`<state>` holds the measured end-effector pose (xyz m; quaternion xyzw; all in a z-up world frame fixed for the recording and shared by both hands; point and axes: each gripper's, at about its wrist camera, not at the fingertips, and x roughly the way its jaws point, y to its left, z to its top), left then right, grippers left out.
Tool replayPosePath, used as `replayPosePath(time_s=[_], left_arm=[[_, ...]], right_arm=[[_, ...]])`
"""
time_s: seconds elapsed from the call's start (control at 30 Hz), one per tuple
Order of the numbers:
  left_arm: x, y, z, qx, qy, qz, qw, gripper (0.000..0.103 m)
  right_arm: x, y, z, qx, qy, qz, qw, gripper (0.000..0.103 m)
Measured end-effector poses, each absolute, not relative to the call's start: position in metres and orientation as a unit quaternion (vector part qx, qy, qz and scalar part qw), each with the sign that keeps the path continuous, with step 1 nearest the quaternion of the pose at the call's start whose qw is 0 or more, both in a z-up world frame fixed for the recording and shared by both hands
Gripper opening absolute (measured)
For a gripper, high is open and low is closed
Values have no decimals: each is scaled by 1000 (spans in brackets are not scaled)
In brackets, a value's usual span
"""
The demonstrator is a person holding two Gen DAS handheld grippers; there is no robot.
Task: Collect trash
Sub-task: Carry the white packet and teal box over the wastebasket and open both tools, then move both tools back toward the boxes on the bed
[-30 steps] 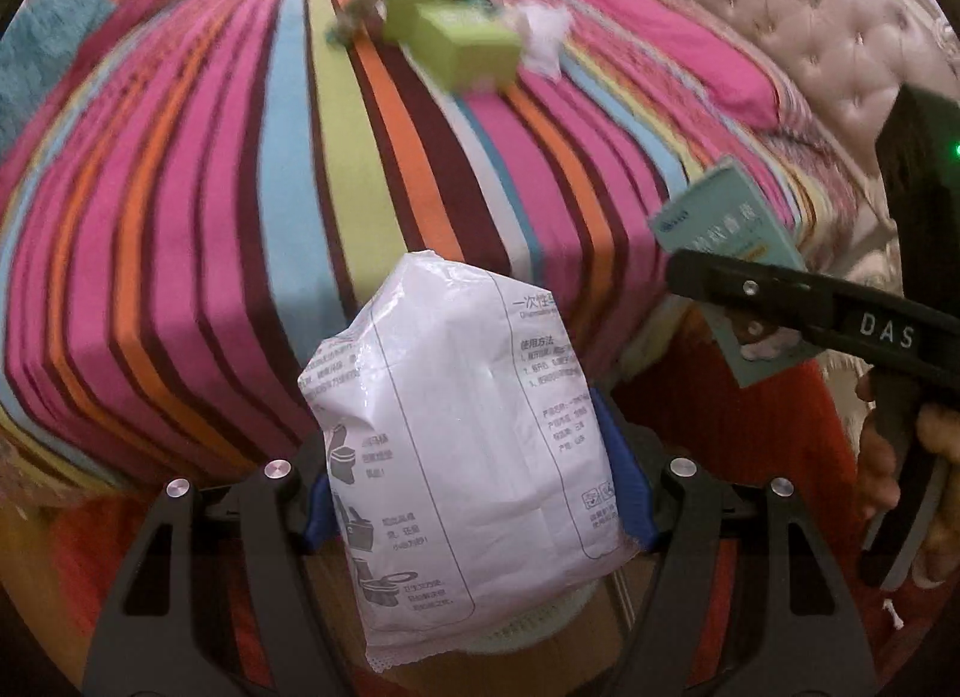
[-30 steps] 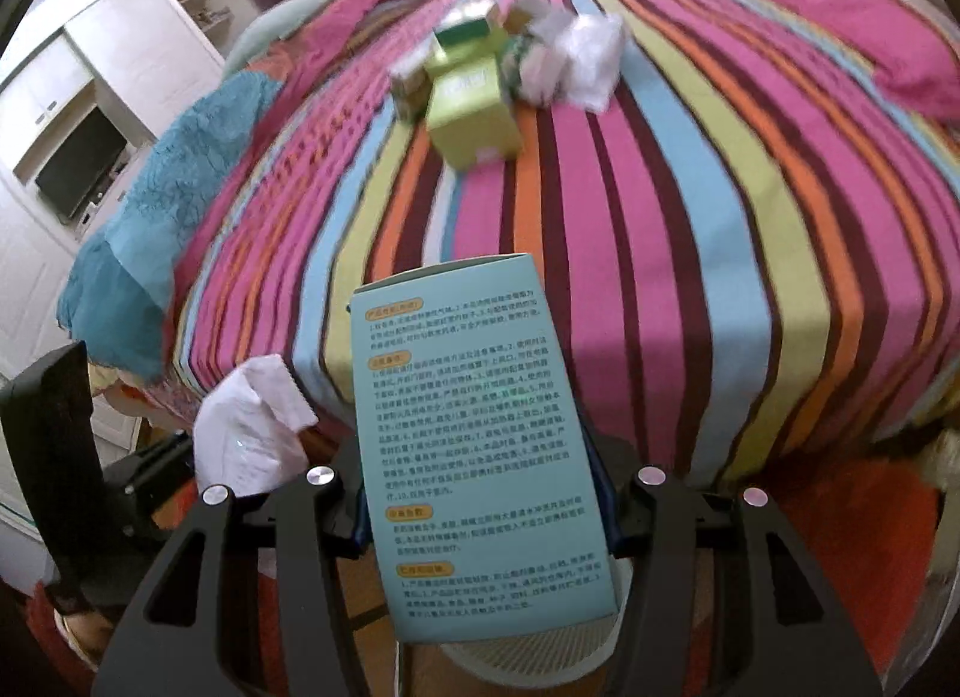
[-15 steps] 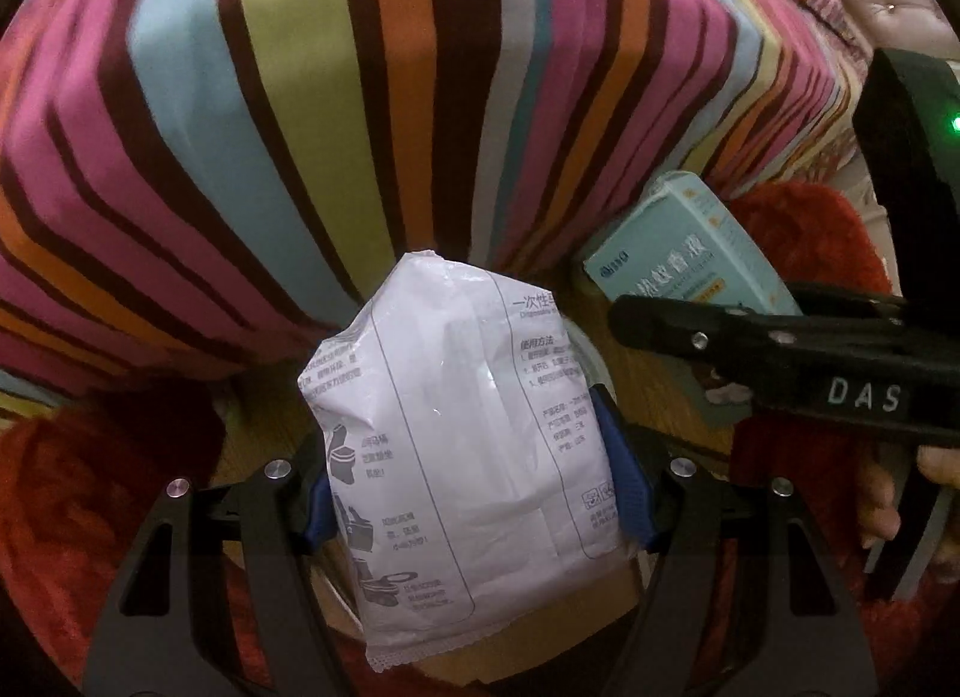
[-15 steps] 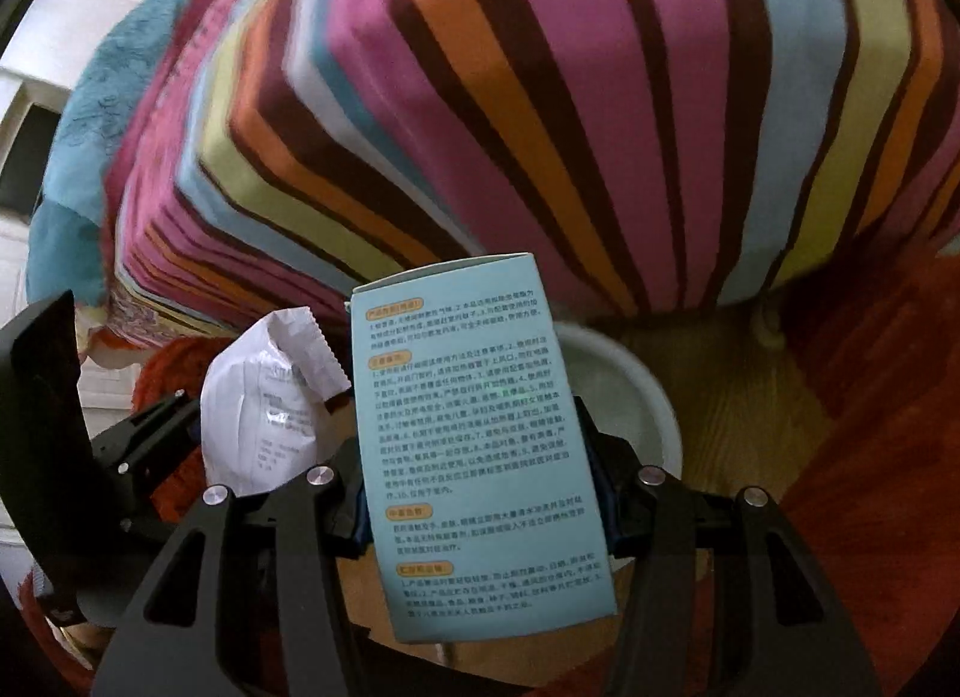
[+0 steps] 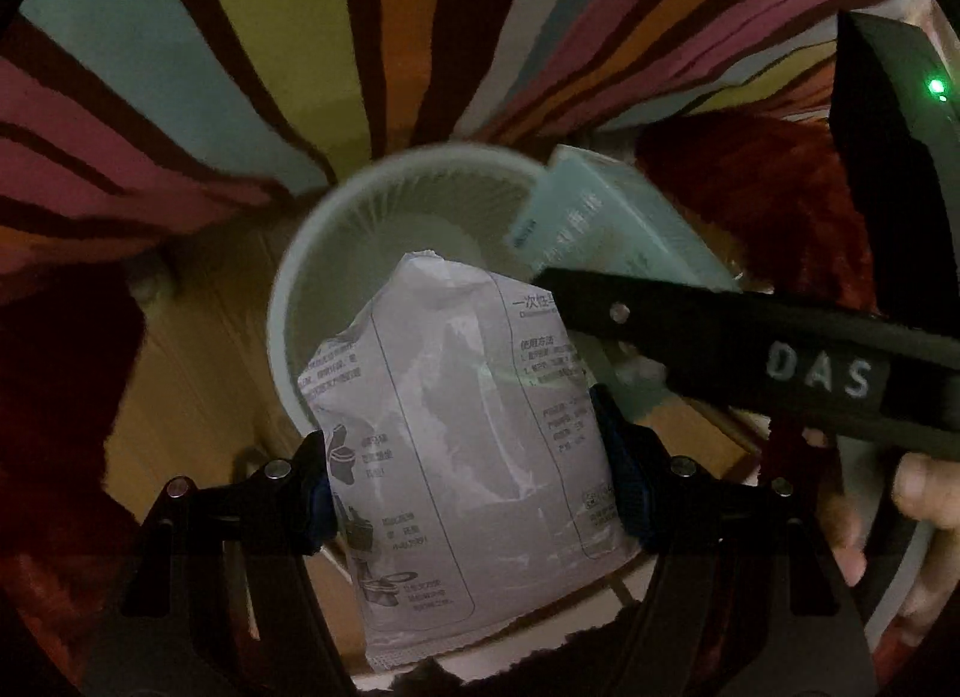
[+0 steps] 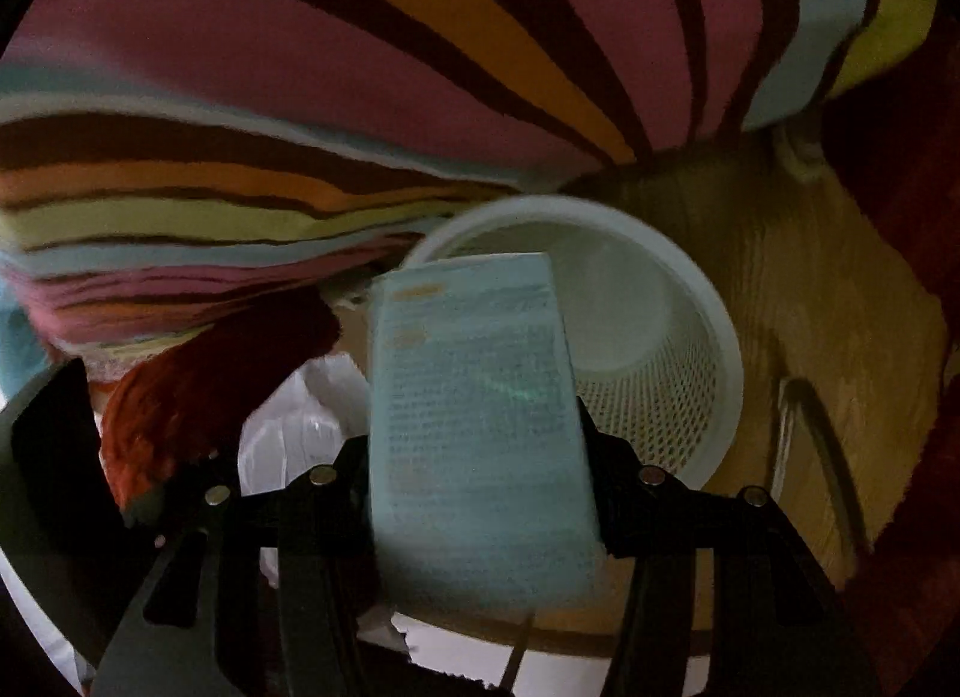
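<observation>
Left tool point(image 5: 471, 478) pinches a white packet point(image 5: 462, 457), right tool point(image 6: 474, 460) a blue box point(image 6: 474, 427), above the bin point(image 6: 717, 325) beside striped bedding point(image 6: 360, 66).

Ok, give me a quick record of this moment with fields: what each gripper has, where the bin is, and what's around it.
left gripper: shut on white printed packet
right gripper: shut on light blue box
bin: white mesh wastebasket, empty as far as visible, below both items
bin location: on wooden floor, beside striped bedspread
nearby: red rug
</observation>
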<state>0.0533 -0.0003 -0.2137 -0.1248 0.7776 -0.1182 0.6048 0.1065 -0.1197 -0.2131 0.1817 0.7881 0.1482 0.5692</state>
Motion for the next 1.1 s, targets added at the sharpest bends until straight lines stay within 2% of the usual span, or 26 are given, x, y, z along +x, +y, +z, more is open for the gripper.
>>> replayPosePath(time_s=[0.3,0.33,0.37,0.4,0.5,0.57,0.7,0.73,0.77,1.1], left_arm=[[60,-7,-247,-140,815,-96,554,72],[59,-6,-250,-142,819,-89,549,83],[59,-4,-252,-145,822,-82,544,89],[59,-2,-254,-152,823,-78,542,90],[61,2,-257,-175,821,-75,538,90],[61,3,-260,-176,821,-72,539,90],[61,1,-254,-177,818,-75,542,90],[61,2,-253,-177,817,-76,544,90],[61,3,-253,-177,815,-76,547,90],[60,12,-223,-189,773,-73,602,90]], right_arm=[[105,-118,-241,195,812,119,536,51],[105,-117,-241,194,813,121,535,51],[105,-118,-242,194,813,120,536,52],[106,-119,-241,194,812,118,537,52],[110,-125,-245,199,814,108,535,53],[112,-123,-247,201,814,102,535,61],[113,-125,-252,204,811,95,539,62],[113,-124,-256,204,811,92,541,64],[113,-126,-256,206,810,88,542,73],[113,-134,-241,221,790,84,566,74]])
